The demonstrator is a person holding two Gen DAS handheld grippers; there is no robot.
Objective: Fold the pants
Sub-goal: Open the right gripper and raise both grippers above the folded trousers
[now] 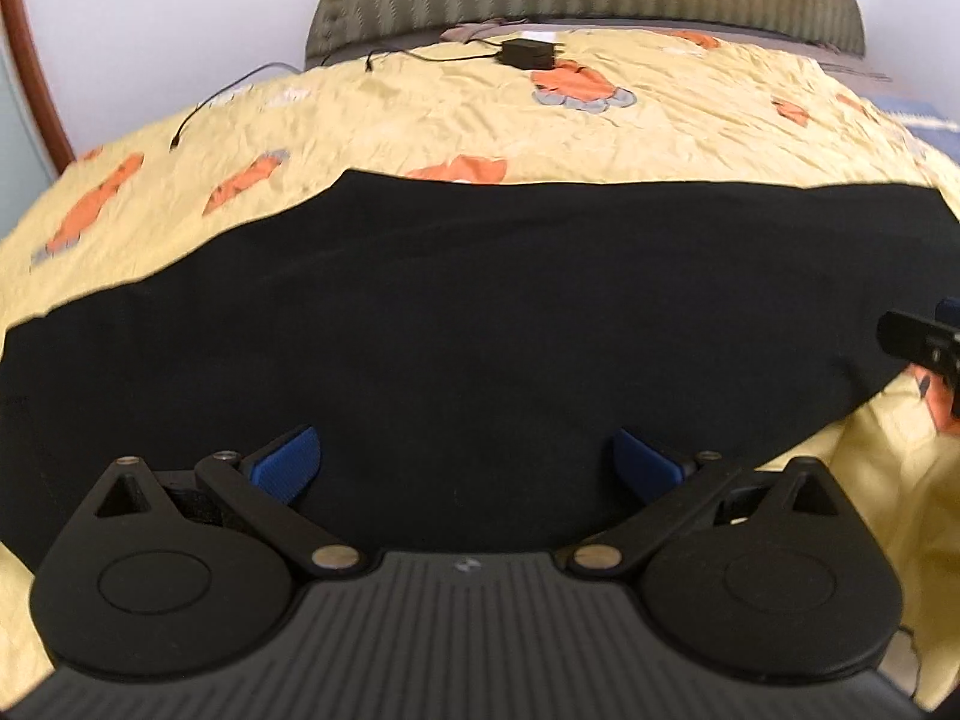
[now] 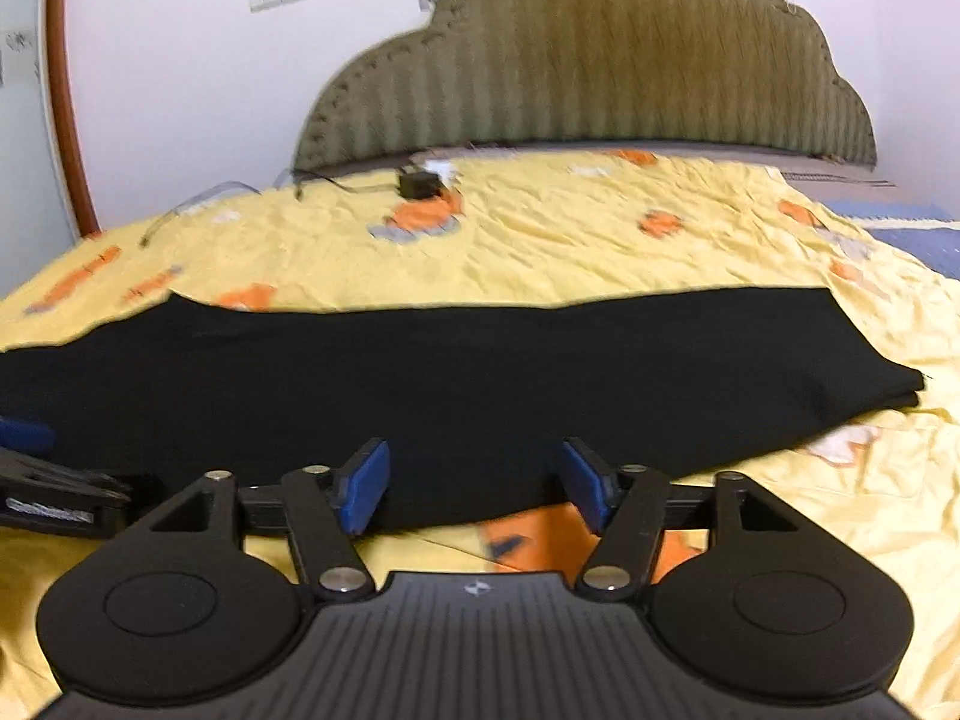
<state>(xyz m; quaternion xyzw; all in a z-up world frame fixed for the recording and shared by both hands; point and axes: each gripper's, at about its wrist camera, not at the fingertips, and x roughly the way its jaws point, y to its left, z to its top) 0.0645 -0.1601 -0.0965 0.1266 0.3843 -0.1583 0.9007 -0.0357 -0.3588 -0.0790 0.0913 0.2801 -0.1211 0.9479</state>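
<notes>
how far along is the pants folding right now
Done, it seems: the black pants lie flat across the yellow bedsheet as one long band, legs apparently stacked. In hand: nothing; the left gripper and right gripper are both open at the near edge. Left: folding the length over.

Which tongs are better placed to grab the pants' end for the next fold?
Right, probably. The right tongs are open at the near edge of the pants, close to their right end. The left tongs are open too, but over mid-cloth, with no edge between the pads.
</notes>
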